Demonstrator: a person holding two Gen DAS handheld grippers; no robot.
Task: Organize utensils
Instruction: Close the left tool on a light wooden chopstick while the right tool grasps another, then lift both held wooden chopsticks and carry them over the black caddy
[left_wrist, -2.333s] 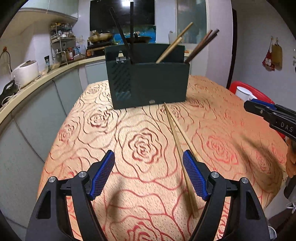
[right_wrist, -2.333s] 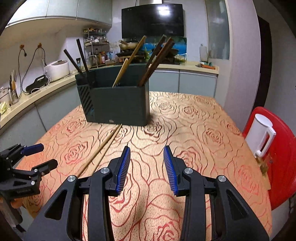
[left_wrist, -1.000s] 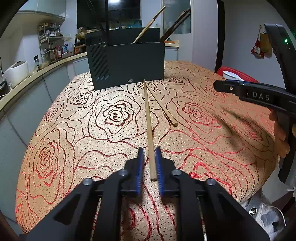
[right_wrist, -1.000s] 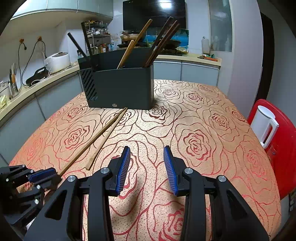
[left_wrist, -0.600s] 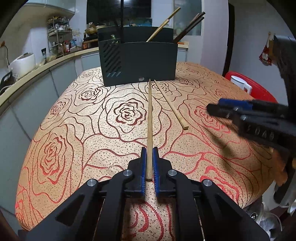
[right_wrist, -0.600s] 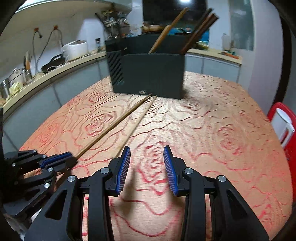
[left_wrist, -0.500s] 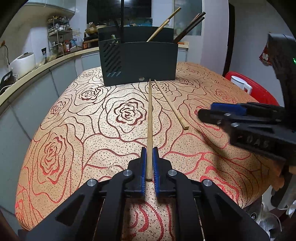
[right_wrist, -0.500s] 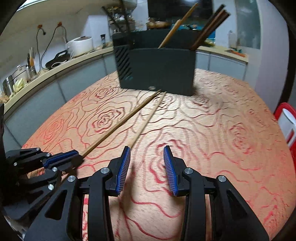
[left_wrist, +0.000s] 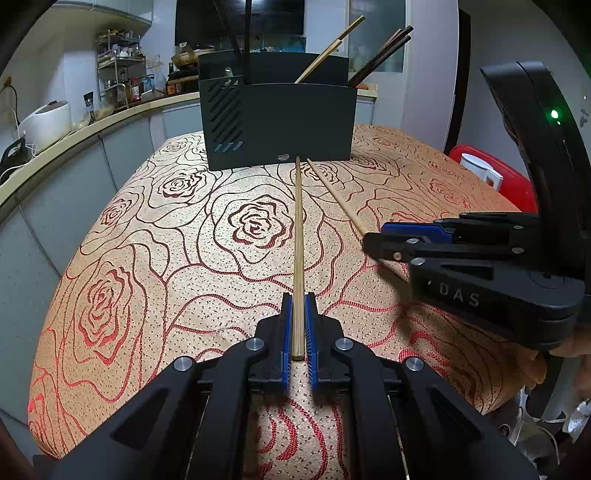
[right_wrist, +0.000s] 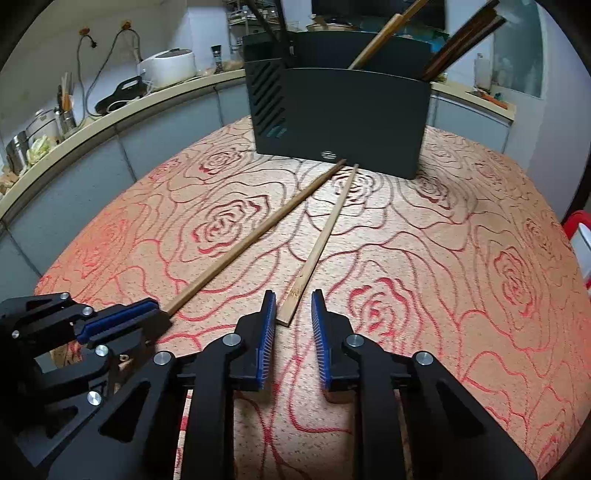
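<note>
Two bamboo chopsticks lie on the rose-patterned tablecloth in front of a dark utensil holder with several chopsticks standing in it. My left gripper is shut on the near end of the first chopstick, which points straight at the holder. The near end of the second chopstick lies between the blue pads of my right gripper. Those jaws are closing, and a gap still shows on each side of the stick.
A red chair with a white kettle stands past the table's right edge. A kitchen counter with a white rice cooker runs along the left. The table's near edge drops off just below both grippers.
The left gripper closed on the first chopstick and swung it straight toward the holder. The right gripper moved left and down to the second chopstick's near end, and its jaws have narrowed.
</note>
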